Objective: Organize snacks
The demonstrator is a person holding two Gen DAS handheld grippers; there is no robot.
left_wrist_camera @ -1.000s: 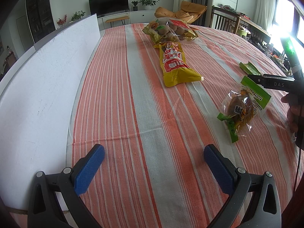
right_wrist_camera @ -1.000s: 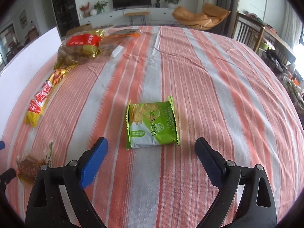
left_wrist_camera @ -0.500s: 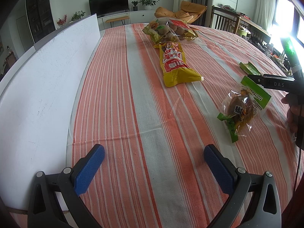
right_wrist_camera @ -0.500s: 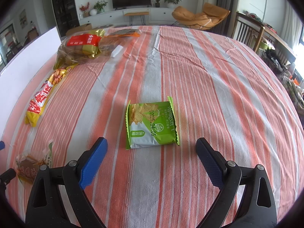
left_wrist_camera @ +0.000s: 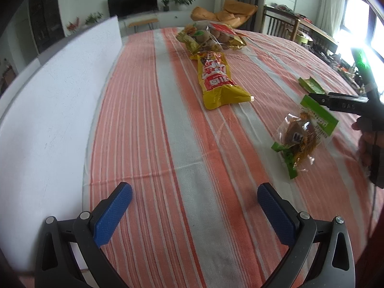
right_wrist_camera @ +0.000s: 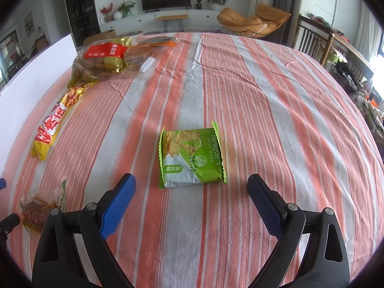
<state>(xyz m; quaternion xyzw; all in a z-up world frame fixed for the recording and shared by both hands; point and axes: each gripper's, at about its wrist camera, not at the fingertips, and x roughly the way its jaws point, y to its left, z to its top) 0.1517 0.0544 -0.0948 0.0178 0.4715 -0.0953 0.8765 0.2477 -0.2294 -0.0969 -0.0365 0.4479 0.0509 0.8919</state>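
Observation:
A green cracker packet (right_wrist_camera: 190, 154) lies flat on the striped tablecloth, just ahead of my open right gripper (right_wrist_camera: 192, 196), which holds nothing. It appears as a thin green sliver (left_wrist_camera: 310, 85) in the left wrist view. A long yellow snack bag (left_wrist_camera: 217, 79) (right_wrist_camera: 56, 122) lies mid-table. Behind it sits a clear bag with gold and red labels (left_wrist_camera: 211, 37) (right_wrist_camera: 103, 60). A small clear pack with brown food and green label (left_wrist_camera: 302, 135) (right_wrist_camera: 39, 207) lies to the right of my open, empty left gripper (left_wrist_camera: 194, 207).
A tall white board (left_wrist_camera: 48, 110) stands along the table's left side. A hand (left_wrist_camera: 368, 139) holds the right gripper's body at the right edge of the left wrist view. Chairs (right_wrist_camera: 314, 40) and a TV stand are beyond the table.
The right gripper has crept slightly forward toward the green cracker packet. The left gripper and all the snacks have stayed where they were.

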